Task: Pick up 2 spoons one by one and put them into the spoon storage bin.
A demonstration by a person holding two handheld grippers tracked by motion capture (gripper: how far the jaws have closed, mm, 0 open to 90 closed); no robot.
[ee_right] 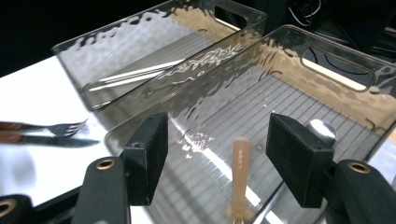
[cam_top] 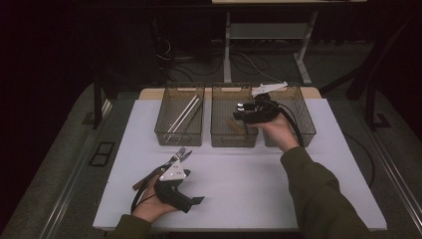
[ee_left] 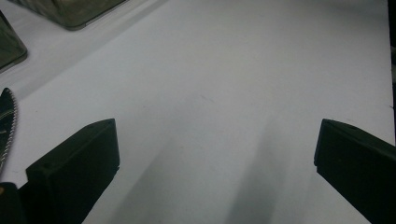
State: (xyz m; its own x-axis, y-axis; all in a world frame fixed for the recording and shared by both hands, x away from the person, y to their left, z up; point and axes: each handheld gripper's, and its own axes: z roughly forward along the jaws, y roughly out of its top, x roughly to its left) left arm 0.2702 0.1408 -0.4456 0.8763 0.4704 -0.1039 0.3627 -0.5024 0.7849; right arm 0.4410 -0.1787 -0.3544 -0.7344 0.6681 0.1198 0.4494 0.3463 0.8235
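Note:
My right gripper (cam_top: 239,112) (ee_right: 219,158) hovers open over the middle clear bin (cam_top: 234,142) (ee_right: 336,100). A wooden-handled utensil (ee_right: 240,168) (cam_top: 237,127) lies in that bin below the gap between the jaws, and the pads are clear of it. A shiny rounded metal piece (ee_right: 323,128) peeks from behind the right-hand jaw. My left gripper (cam_top: 189,188) (ee_left: 215,158) rests low over the white table (cam_top: 249,179) at the front left, open with nothing between its jaws. A fork (cam_top: 180,153) (ee_right: 70,127) and a knife (cam_top: 152,175) (ee_right: 60,140) lie beside it.
The left bin (cam_top: 179,142) (ee_right: 154,28) holds long metal rods (cam_top: 185,113) (ee_right: 135,72). The right bin (cam_top: 304,122) stands behind the right hand. The knife's serrated edge (ee_left: 10,123) sits by the left jaw. The table's right edge (ee_left: 390,70) lies ahead.

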